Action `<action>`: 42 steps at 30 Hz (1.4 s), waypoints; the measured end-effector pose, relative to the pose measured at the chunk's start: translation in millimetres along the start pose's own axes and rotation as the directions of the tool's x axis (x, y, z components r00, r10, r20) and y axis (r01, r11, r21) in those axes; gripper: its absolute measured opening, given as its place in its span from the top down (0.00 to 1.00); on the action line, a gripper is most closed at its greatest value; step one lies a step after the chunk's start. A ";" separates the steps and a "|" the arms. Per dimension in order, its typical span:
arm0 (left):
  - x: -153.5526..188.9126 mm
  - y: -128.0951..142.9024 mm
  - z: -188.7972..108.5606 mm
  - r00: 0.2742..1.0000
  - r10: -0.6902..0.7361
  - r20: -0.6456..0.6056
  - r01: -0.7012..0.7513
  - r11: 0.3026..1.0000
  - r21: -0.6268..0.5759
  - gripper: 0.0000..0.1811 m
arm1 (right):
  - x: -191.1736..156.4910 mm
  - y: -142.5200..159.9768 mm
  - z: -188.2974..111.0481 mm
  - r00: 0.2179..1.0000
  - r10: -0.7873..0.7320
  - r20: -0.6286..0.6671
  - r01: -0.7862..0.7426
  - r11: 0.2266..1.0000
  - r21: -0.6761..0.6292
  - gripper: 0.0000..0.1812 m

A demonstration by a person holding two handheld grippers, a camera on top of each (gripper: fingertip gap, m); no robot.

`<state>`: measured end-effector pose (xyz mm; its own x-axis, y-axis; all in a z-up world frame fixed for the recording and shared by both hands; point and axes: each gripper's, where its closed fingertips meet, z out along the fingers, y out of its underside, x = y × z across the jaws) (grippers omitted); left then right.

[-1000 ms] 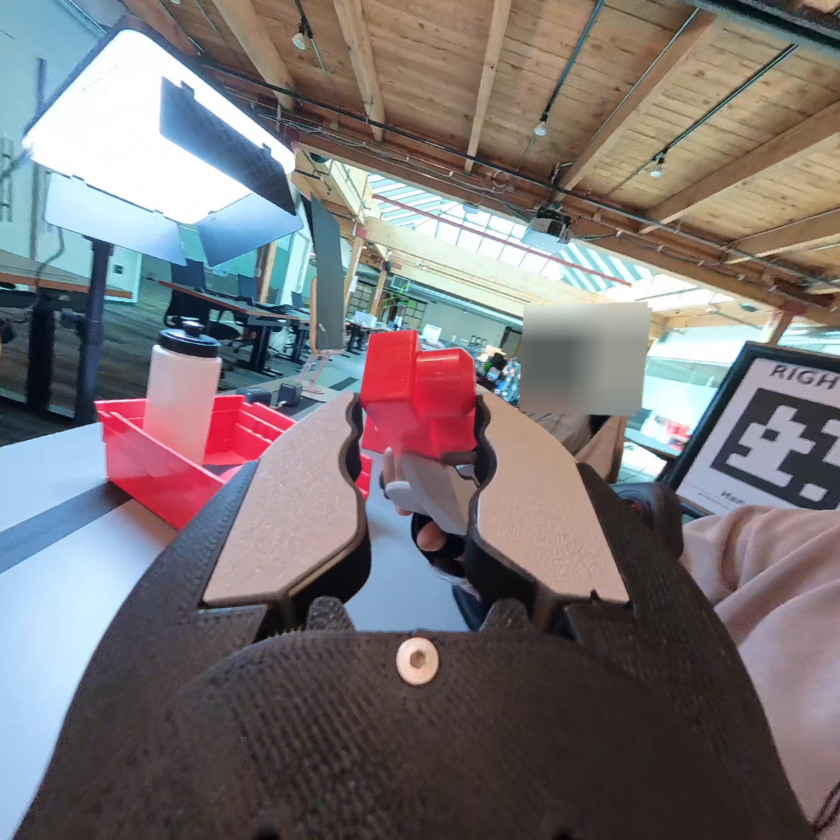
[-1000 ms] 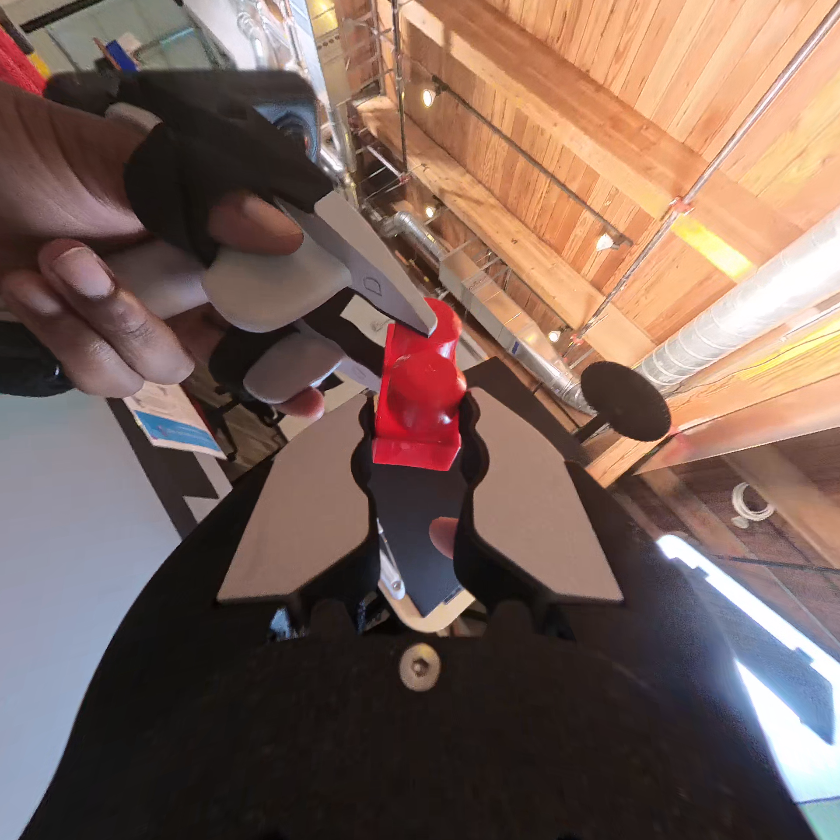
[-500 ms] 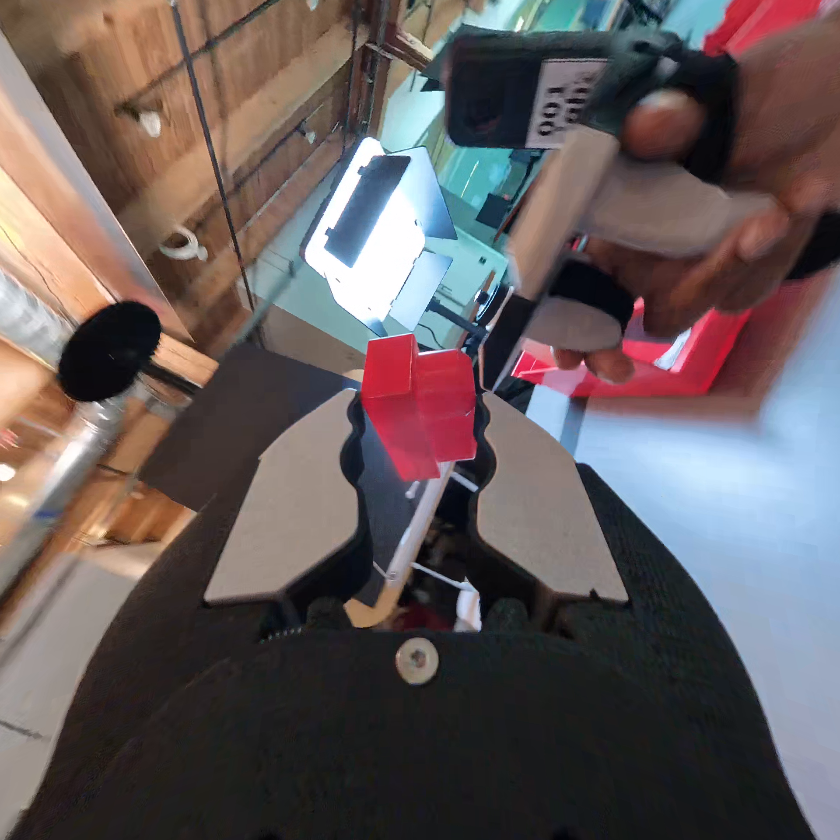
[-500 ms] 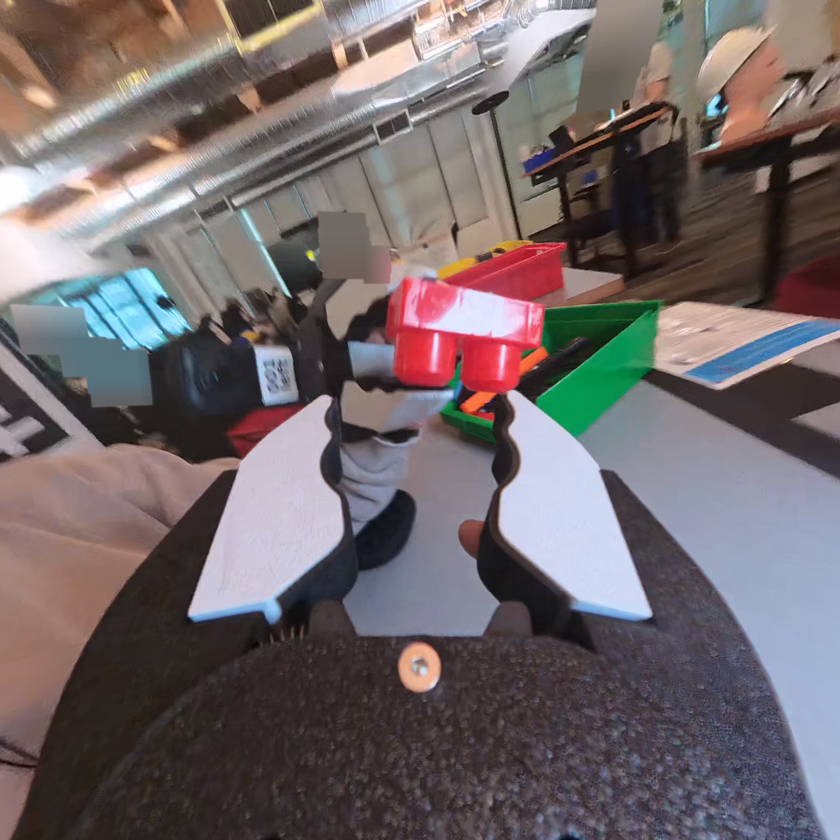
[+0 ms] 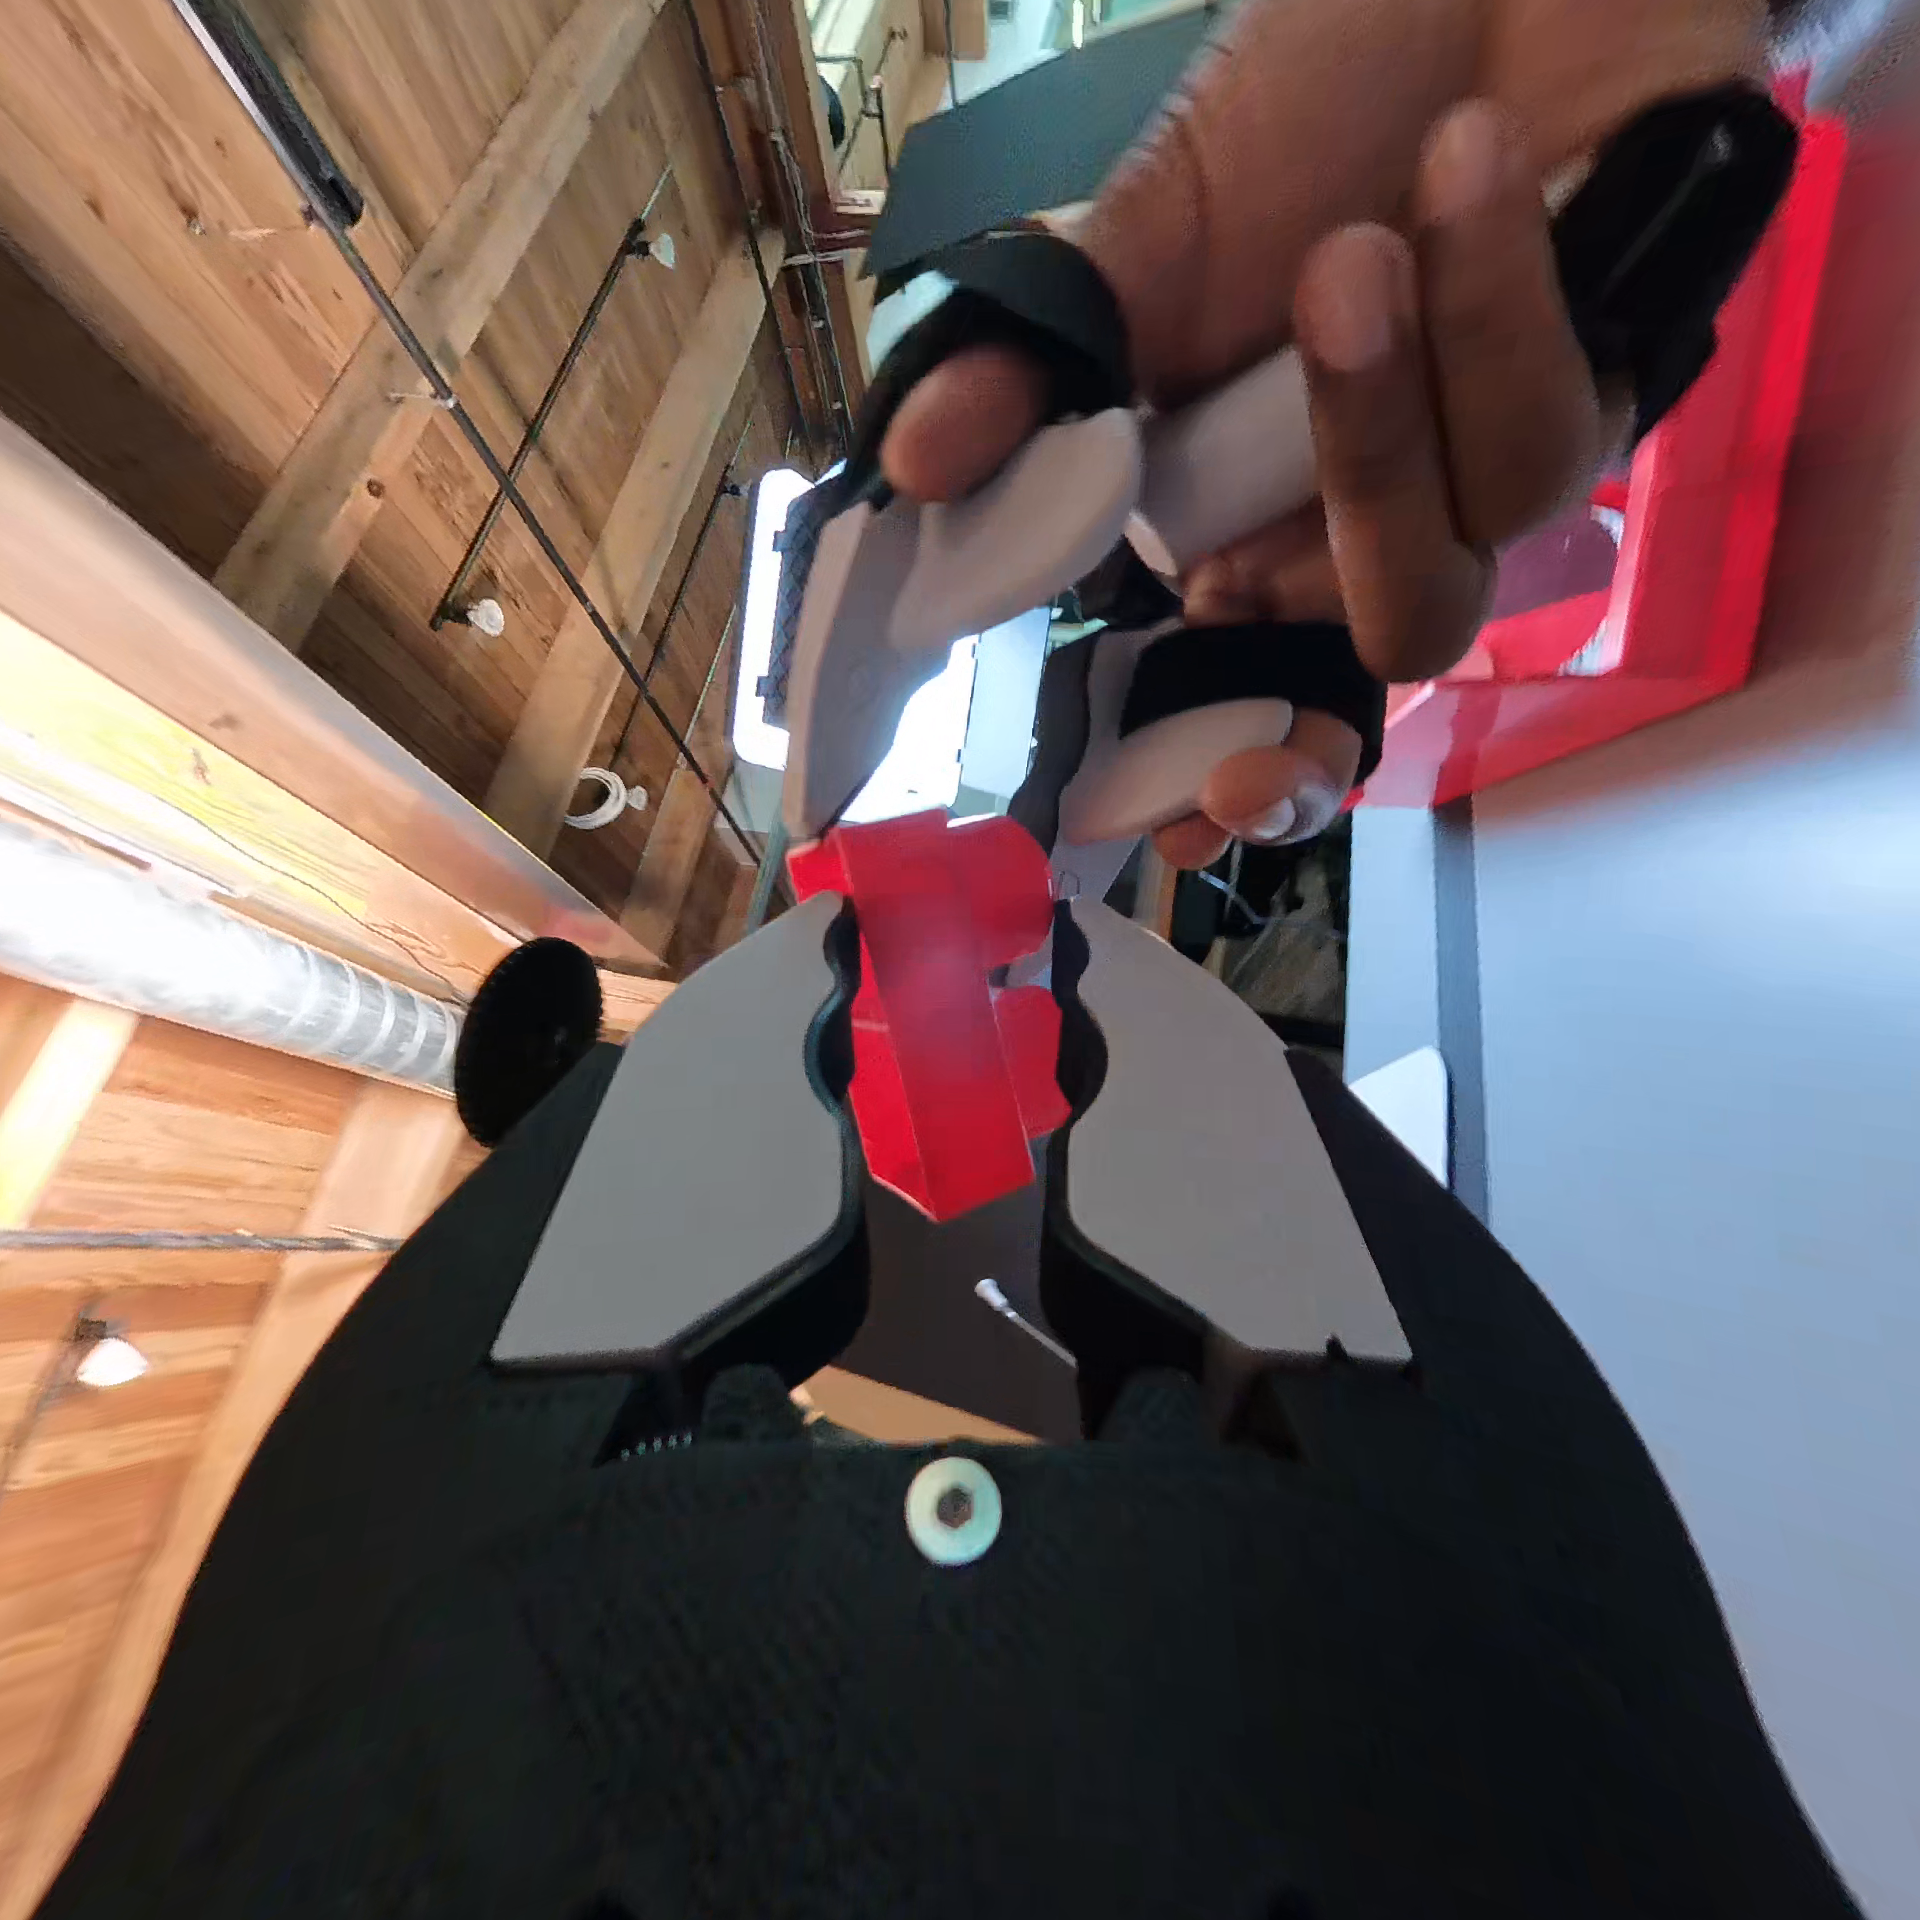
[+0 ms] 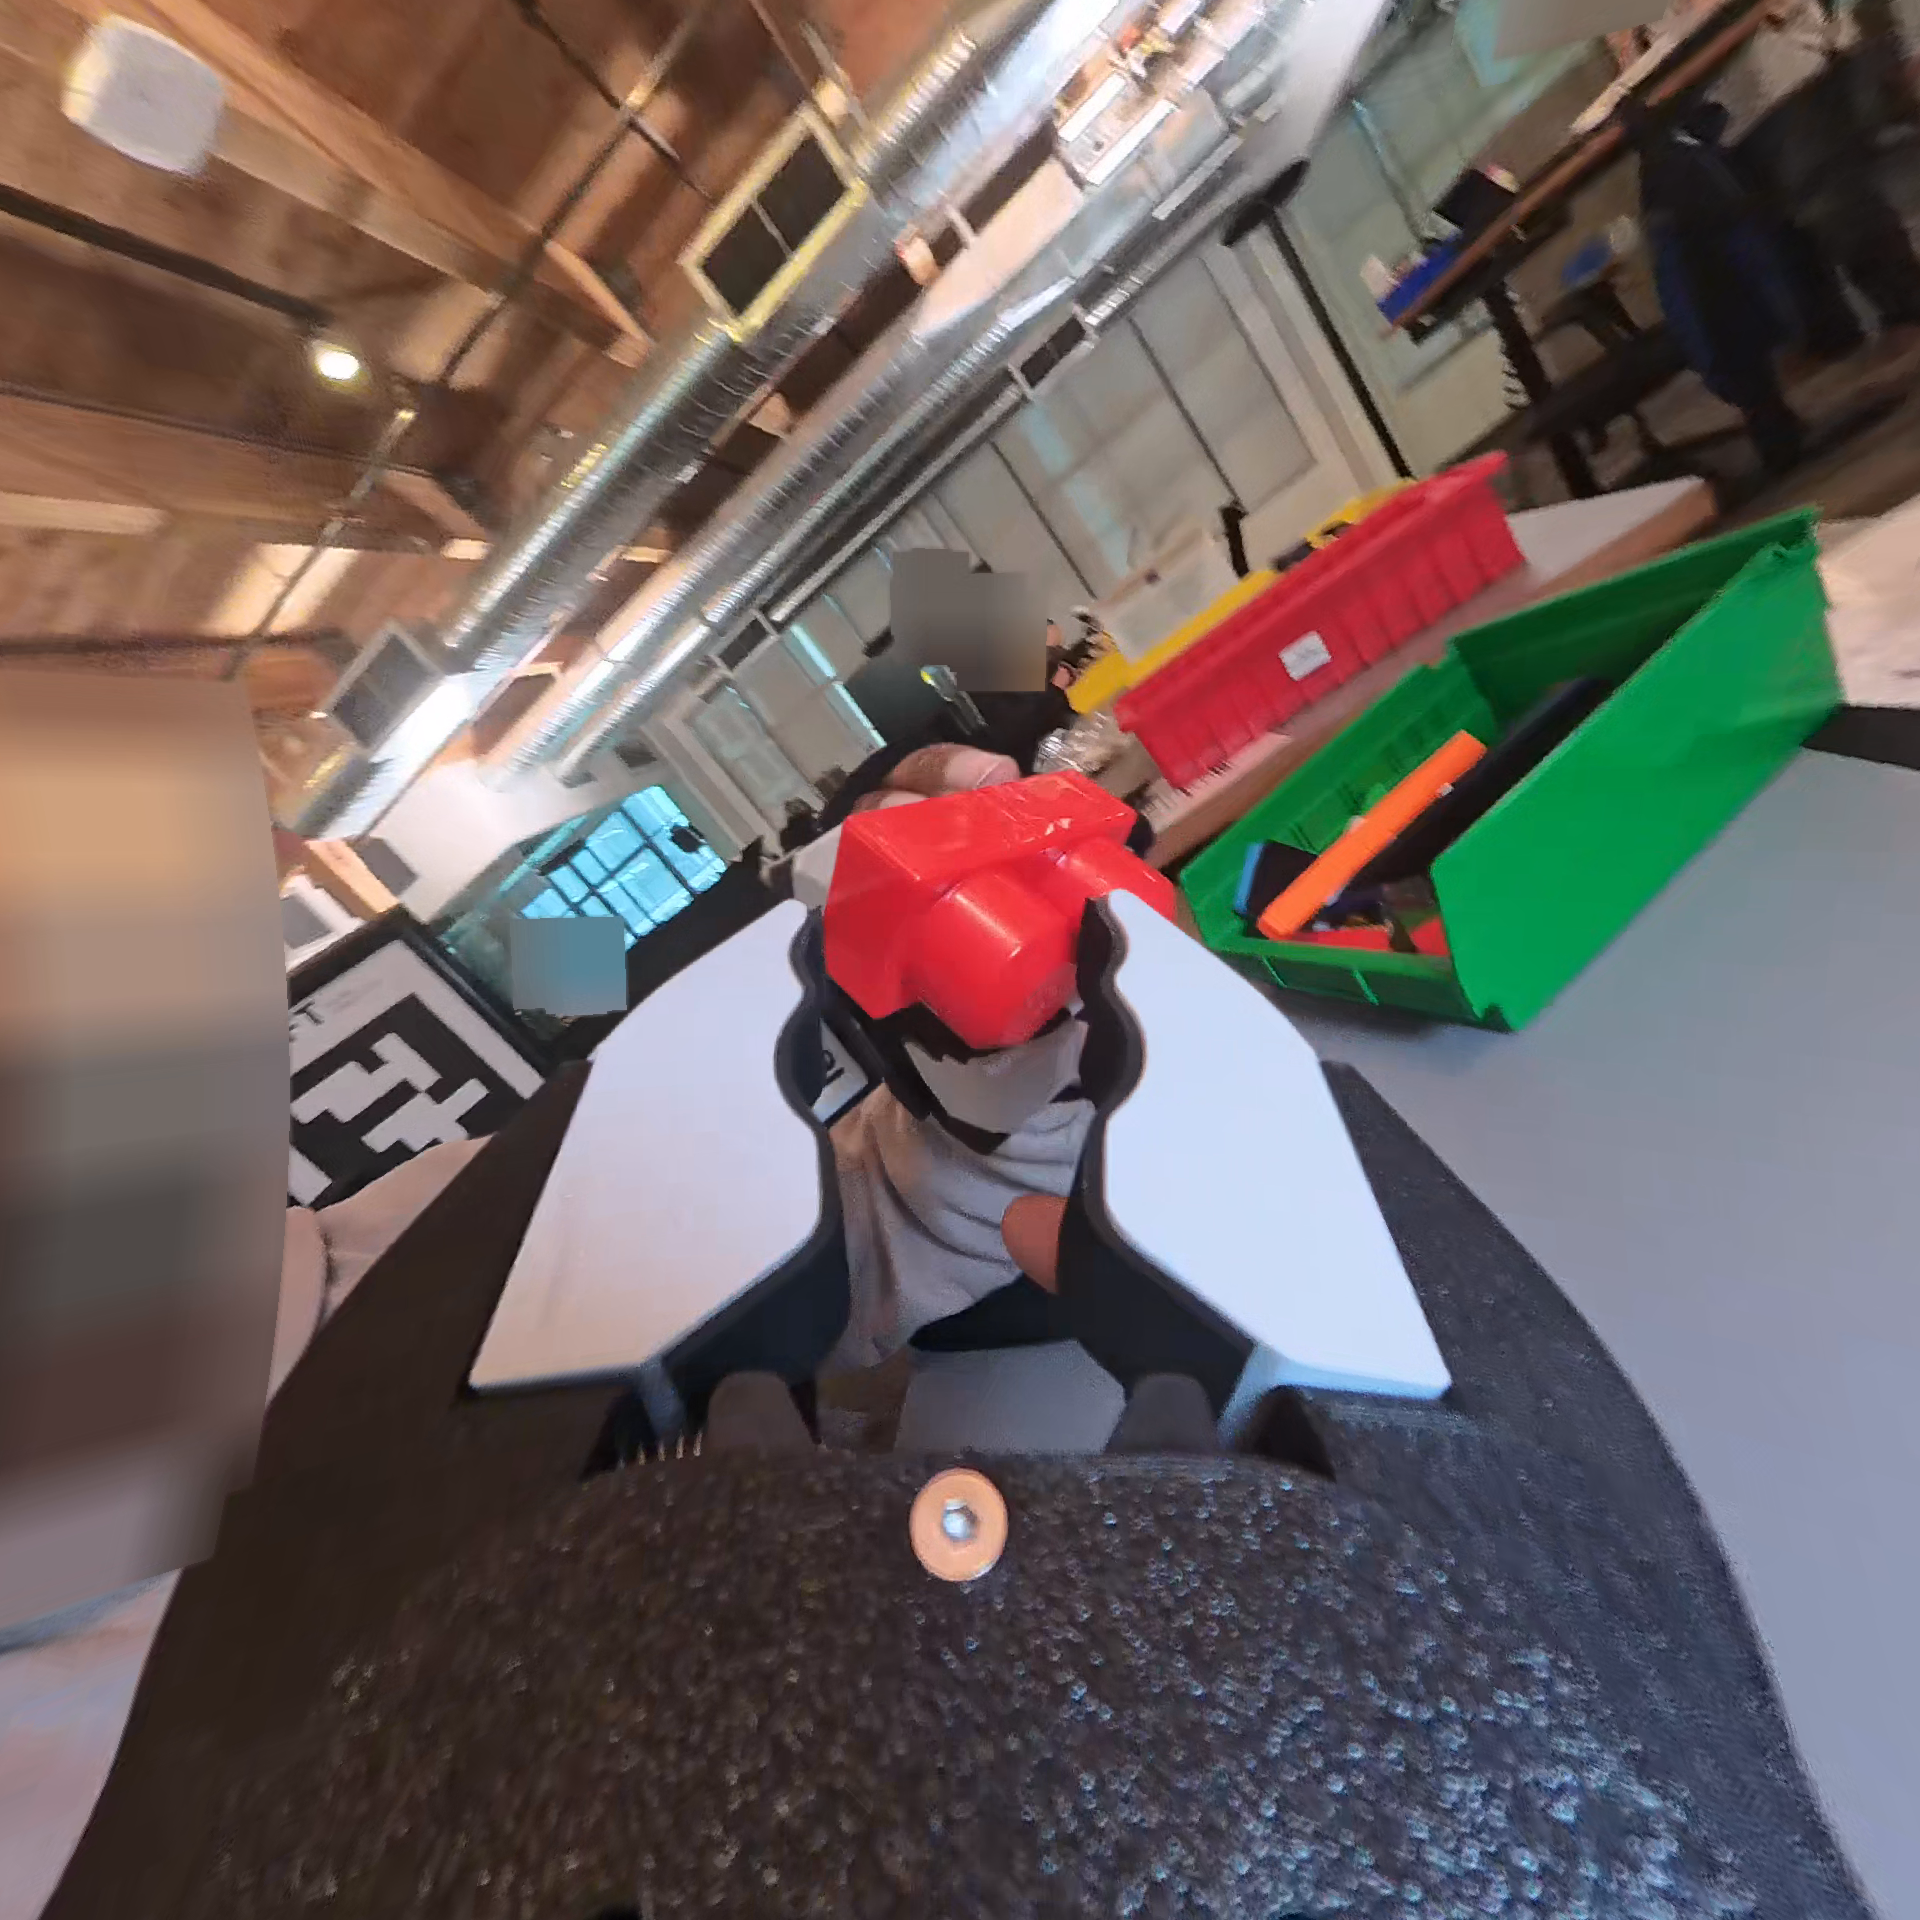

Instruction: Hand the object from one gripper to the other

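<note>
A red toy block sits between the fingers of my left gripper, which is shut on it. A hand holds the right gripper above it, and one of that gripper's grey fingers touches the block's upper left corner. In the right wrist view the same block is held up in the air, with its studs facing the camera. My right gripper is closed against its sides at the fingertips. The left gripper's grey parts show behind the block.
A grey table carries a green bin of coloured items. A red bin and a yellow one stand behind it. A red tray lies past the hand. A black-and-white marker board stands at left. Both grippers' tips are close together, under 4 cm apart.
Both views have swung around. The right gripper's fingers have narrowed from wide of the block to closed against it. The left gripper has kept its hold on the block.
</note>
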<state>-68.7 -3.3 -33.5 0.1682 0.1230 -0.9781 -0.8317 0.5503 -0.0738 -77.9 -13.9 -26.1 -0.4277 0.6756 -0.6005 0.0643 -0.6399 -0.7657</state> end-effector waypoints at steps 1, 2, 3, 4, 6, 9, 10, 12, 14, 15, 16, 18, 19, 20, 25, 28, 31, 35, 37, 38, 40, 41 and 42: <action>-4.7 -1.0 -0.8 0.997 -0.077 0.000 0.077 0.997 0.022 0.79 | -1.7 -1.8 -1.3 1.000 -0.025 0.015 0.025 1.000 0.010 0.75; -9.1 -1.2 -1.4 0.986 -0.169 -0.015 0.169 0.985 0.043 0.75 | -0.1 -3.6 -2.8 0.998 -0.061 -0.005 0.061 0.998 0.017 0.75; -15.1 -0.8 -2.4 0.963 -0.267 -0.027 0.268 0.961 0.062 0.72 | 0.2 -6.5 -4.9 0.994 -0.104 -0.022 0.105 0.994 0.028 0.75; -23.1 -0.4 -4.3 0.932 -0.361 -0.033 0.363 0.928 0.086 0.70 | -2.4 -11.9 -7.9 0.989 -0.146 -0.027 0.147 0.988 0.054 0.75; -39.6 4.3 -8.3 0.819 -0.570 -0.064 0.573 0.809 0.127 0.70 | -9.7 -25.8 -16.2 0.969 -0.243 -0.050 0.248 0.962 0.117 0.75; -56.7 17.5 -8.9 0.376 -0.900 -0.219 0.926 0.357 0.120 0.70 | -29.2 -37.9 -25.8 0.861 -0.493 -0.121 0.508 0.845 0.165 0.75; -57.9 21.1 -7.0 0.157 -0.945 -0.288 0.987 0.139 0.082 0.70 | -37.7 -38.4 -26.5 0.803 -0.579 -0.143 0.596 0.785 0.167 0.75; -57.7 16.2 -4.5 -0.273 -0.849 -0.453 0.957 -0.288 -0.037 0.66 | -54.5 -33.2 -23.0 0.680 -0.715 -0.161 0.733 0.664 0.150 0.74; -63.2 4.4 -7.1 -0.546 -0.596 -0.588 0.804 -0.570 -0.169 0.64 | -73.3 -25.0 -16.8 0.612 -0.781 -0.125 0.789 0.591 0.169 0.75; -65.4 -0.9 -8.3 -0.596 -0.504 -0.626 0.749 -0.630 -0.206 0.64 | -82.9 -21.2 -14.2 0.622 -0.779 -0.081 0.776 0.599 0.196 0.74; -66.1 -8.1 -9.3 -0.603 -0.460 -0.651 0.731 -0.645 -0.221 0.65 | -89.6 -17.3 -11.7 0.637 -0.770 -0.037 0.758 0.617 0.211 0.74; -72.8 -24.5 -15.3 -0.577 -0.403 -0.710 0.730 -0.645 -0.226 0.67 | -94.0 -10.8 -9.1 0.628 -0.778 0.002 0.760 0.614 0.213 0.75; -79.3 -27.6 -20.3 -0.559 -0.379 -0.738 0.728 -0.651 -0.216 0.73 | -91.1 -9.3 -8.2 0.622 -0.783 -0.004 0.769 0.610 0.192 0.74; -84.8 -28.0 -25.8 -0.517 -0.394 -0.760 0.751 -0.635 -0.181 0.83 | -85.6 -9.9 -8.3 0.614 -0.789 -0.025 0.780 0.602 0.167 0.75; -77.6 -30.5 -24.2 -0.346 -0.664 -0.663 0.922 -0.370 -0.110 0.66 | -60.4 -13.4 -12.7 0.628 -0.774 -0.081 0.777 0.618 0.116 0.75; -73.3 -24.9 -19.5 -0.344 -0.702 -0.624 0.928 -0.355 -0.112 0.63 | -59.5 -9.0 -10.3 0.635 -0.770 -0.060 0.770 0.625 0.128 0.75; -60.8 -23.0 -14.9 -0.425 -0.648 -0.632 0.895 -0.404 -0.187 0.58 | -63.7 -3.8 -6.8 0.638 -0.769 -0.030 0.764 0.629 0.140 0.75; -51.8 -39.4 -20.7 -0.376 -0.611 -0.697 0.922 -0.321 -0.217 0.78 | -70.2 6.6 -2.9 0.615 -0.788 0.024 0.784 0.614 0.093 0.75; -54.1 -34.9 -21.3 -0.305 -0.670 -0.677 0.950 -0.260 -0.170 0.78 | -62.9 5.3 -2.6 0.586 -0.810 -0.020 0.810 0.586 0.024 0.74; -56.6 -29.5 -20.3 -0.248 -0.723 -0.644 0.968 -0.218 -0.127 0.78 | -55.4 2.3 -3.5 0.583 -0.811 -0.060 0.811 0.584 -0.018 0.75; -59.1 -15.4 -18.5 -0.008 -0.853 -0.523 1.000 -0.002 -0.013 0.80 | -41.3 -8.4 -7.3 0.601 -0.786 -0.147 0.787 0.614 -0.062 0.76; -60.2 -8.6 -18.5 0.149 -0.887 -0.436 0.988 0.152 0.029 0.80 | -32.3 -14.6 -9.9 0.628 -0.753 -0.197 0.756 0.650 -0.078 0.76; -62.9 -3.3 -19.7 0.312 -0.884 -0.347 0.949 0.310 0.062 0.80 | -23.8 -18.9 -12.2 0.671 -0.703 -0.235 0.706 0.703 -0.086 0.75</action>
<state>-86.9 -29.1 24.4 0.6041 -0.7352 -0.3073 -0.0655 0.3386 -0.9387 -57.9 -13.4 -0.1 -0.1208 0.9893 0.0813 -0.1797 0.0587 -0.9820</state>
